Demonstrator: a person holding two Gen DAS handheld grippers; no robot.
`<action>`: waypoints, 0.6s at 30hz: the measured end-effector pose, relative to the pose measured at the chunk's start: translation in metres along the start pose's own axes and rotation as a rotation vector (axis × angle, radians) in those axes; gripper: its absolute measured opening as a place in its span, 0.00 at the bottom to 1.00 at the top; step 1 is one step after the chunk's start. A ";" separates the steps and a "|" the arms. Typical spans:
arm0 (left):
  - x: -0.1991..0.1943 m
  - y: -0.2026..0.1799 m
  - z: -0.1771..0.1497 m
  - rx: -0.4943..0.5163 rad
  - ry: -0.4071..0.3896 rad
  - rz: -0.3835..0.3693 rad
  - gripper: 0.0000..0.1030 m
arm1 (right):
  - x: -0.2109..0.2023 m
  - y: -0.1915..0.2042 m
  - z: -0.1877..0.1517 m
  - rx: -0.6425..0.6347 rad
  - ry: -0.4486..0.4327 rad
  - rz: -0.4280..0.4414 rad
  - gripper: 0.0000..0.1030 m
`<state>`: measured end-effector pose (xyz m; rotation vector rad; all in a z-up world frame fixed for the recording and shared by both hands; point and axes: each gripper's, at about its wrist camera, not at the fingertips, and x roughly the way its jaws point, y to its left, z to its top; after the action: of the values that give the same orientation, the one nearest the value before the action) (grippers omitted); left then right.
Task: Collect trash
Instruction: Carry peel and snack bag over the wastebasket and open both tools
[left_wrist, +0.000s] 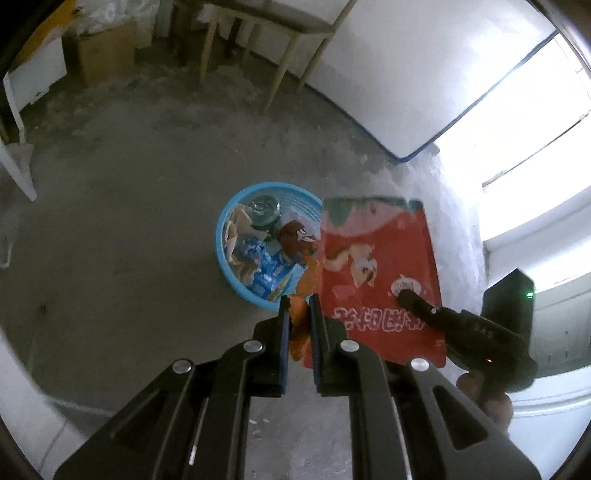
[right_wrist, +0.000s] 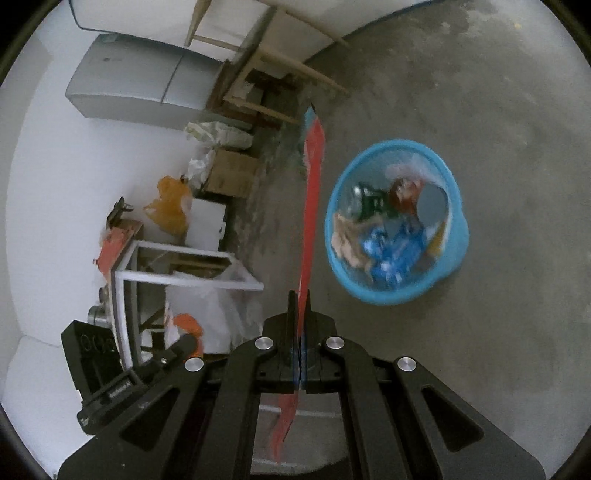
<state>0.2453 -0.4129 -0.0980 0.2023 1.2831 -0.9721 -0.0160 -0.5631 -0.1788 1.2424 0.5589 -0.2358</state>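
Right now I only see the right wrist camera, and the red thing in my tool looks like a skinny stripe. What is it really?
Observer: The left wrist camera sees it face-on. It is a flat red snack packet with a cartoon animal and white lettering, pinched in its lower part by your right tool.
Operator: Is my other tool carrying anything?
Observer: Yes. The left tool is shut on a crumpled orange wrapper, which sticks out past the pads toward the blue basket.
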 end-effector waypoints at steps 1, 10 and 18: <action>0.012 -0.001 0.008 -0.002 0.004 0.005 0.10 | 0.006 0.000 0.007 -0.003 -0.006 0.005 0.04; 0.048 0.011 0.024 -0.078 0.010 0.013 0.67 | 0.048 -0.057 0.025 0.073 -0.015 -0.173 0.56; -0.012 0.016 0.012 -0.081 -0.077 -0.050 0.70 | 0.000 -0.064 -0.009 0.021 -0.066 -0.219 0.56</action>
<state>0.2655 -0.4050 -0.0892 0.0693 1.2589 -0.9598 -0.0479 -0.5753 -0.2342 1.1893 0.6376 -0.4662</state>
